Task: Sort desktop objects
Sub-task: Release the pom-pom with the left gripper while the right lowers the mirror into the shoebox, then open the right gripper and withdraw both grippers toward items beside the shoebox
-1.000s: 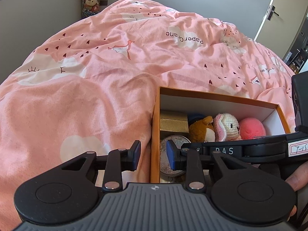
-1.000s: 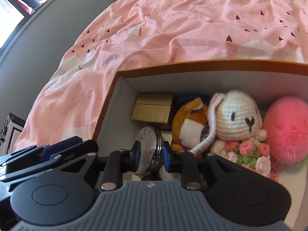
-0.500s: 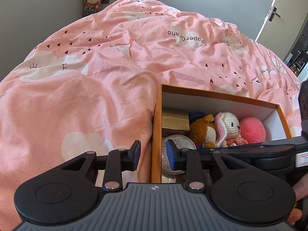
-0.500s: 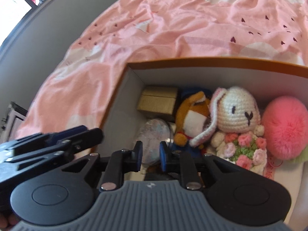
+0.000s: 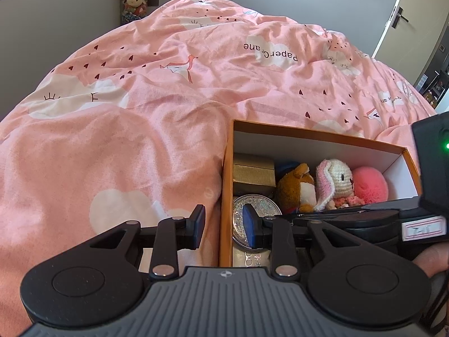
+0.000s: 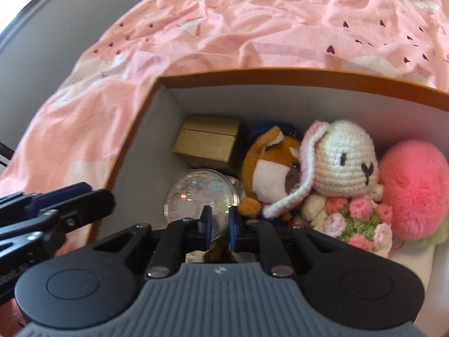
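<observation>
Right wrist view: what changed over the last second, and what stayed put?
The right hand-held gripper let go of the round glitter case, which stood on edge between its pads and now lies flat in the orange box; its empty jaws closed. The left hand-held gripper stayed astride the box wall. The gold box, plush toys and pink pompom did not move.

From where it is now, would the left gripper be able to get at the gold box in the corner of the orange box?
Probably yes. The left gripper straddles the orange box's left wall, the gold box lies just ahead, uncovered from above. The wall and the glitter disc crowd it, though.
</observation>
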The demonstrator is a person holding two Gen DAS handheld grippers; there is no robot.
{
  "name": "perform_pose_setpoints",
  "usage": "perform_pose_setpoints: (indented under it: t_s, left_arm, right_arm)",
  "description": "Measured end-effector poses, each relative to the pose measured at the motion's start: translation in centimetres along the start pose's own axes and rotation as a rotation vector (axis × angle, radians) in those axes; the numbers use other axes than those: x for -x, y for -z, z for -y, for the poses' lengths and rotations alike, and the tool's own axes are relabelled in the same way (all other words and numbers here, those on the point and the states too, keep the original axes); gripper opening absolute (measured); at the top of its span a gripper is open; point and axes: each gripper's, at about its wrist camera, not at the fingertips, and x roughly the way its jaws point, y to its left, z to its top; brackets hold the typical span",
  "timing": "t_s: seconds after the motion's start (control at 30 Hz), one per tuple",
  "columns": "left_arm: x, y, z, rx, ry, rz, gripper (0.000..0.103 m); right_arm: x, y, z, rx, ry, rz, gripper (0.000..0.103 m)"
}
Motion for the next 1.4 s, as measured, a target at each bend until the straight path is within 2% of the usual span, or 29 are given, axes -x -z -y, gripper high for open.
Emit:
perform_pose_setpoints:
  t_s: [0.27,0.47,0.63,0.77,0.9,1.03,1.2,1.33,1.4]
  left_arm:
    - [2.0,0.5,1.3,-0.024,0.007,0.028,0.033]
    - [4.2,1.4,2.8,-0.048,0.024,0.066,0.033]
    - [6.8,2.6,4.6,-0.096,0.059,0.121,0.033]
    - [8.6,4.1,5.9,-0.143,0.117,0.143,0.033]
    - [9.6,5.8,7.1,-0.206,0.173,0.117,0.033]
    - [9.6,7.2,7.0,-0.202,0.153,0.062,0.033]
    - [8.7,9.7,6.1,-0.216,0.113,-0.055,0.035]
    - [7.8,12.4,5.8,-0.264,0.07,-0.152,0.035]
    - [7.6,13.6,6.1,-0.308,0.057,-0.19,0.04]
  right_arm:
    - [5.7,1.0,0.0,0.027,-0.022,0.125,0.014]
    - [10.0,3.2,1.0,0.027,-0.035,0.196,0.017]
    - [13.4,6.0,1.4,0.077,-0.042,0.257,0.017]
    - [15.8,8.3,1.8,0.094,-0.041,0.294,0.021]
    - [17.9,11.1,1.9,0.09,-0.027,0.328,0.024]
    - [19.1,14.0,1.5,0.108,-0.041,0.318,0.027]
    - [18.6,17.3,1.7,0.12,-0.029,0.231,0.027]
    - [17.1,19.4,2.7,0.091,0.017,0.152,0.027]
    - [16.2,20.3,3.3,0.074,0.044,0.112,0.031]
